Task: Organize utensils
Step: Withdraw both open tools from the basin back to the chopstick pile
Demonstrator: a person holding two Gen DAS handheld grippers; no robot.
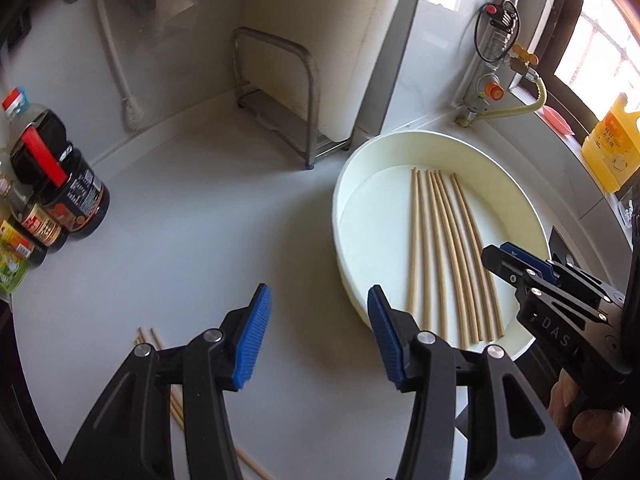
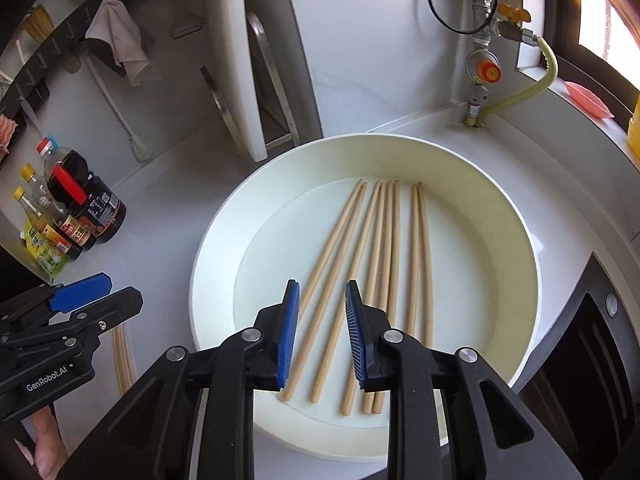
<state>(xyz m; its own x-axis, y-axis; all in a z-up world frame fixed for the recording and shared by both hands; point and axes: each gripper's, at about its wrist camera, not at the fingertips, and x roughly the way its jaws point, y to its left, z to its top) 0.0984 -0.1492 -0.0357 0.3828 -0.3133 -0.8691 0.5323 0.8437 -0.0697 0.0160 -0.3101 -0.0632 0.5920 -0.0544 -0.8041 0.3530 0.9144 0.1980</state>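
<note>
A pale grey kitchen bench (image 1: 208, 208) runs into a tiled corner, with a window at the upper right. In the left wrist view, a metal rack (image 1: 280, 100) stands at the back wall, and dark sauce bottles (image 1: 60, 184) are grouped at the left edge. A round cream tray (image 1: 360, 184) sits on the bench to the right; eight wooden chopsticks (image 1: 440, 248) lie side by side on its floor. The left claw (image 1: 318, 336) hangs above bare bench just left of the tray, its blue pads spread apart with nothing between them. Under its left finger a few more loose chopsticks (image 1: 176, 404) lie on the bench. The right claw (image 1: 504, 256) reaches in from the right, over the tray's near side. A yellow oil jug (image 1: 612, 148) stands on the window ledge, beside a gas valve with a yellow hose (image 1: 520, 108).

In the right wrist view, the tray (image 2: 512, 216) fills the middle, and the chopsticks (image 2: 384, 248) in it fan slightly, their thin ends toward the far wall. The right claw (image 2: 322, 336) hovers over their near ends, its pads a little apart and empty. The left claw (image 2: 92, 296) shows at the left edge, a hand (image 2: 46, 444) beneath it, with the loose chopsticks (image 2: 124, 360) on the bench just outside the tray. The bottles (image 2: 80, 208) stand farther left.
</note>
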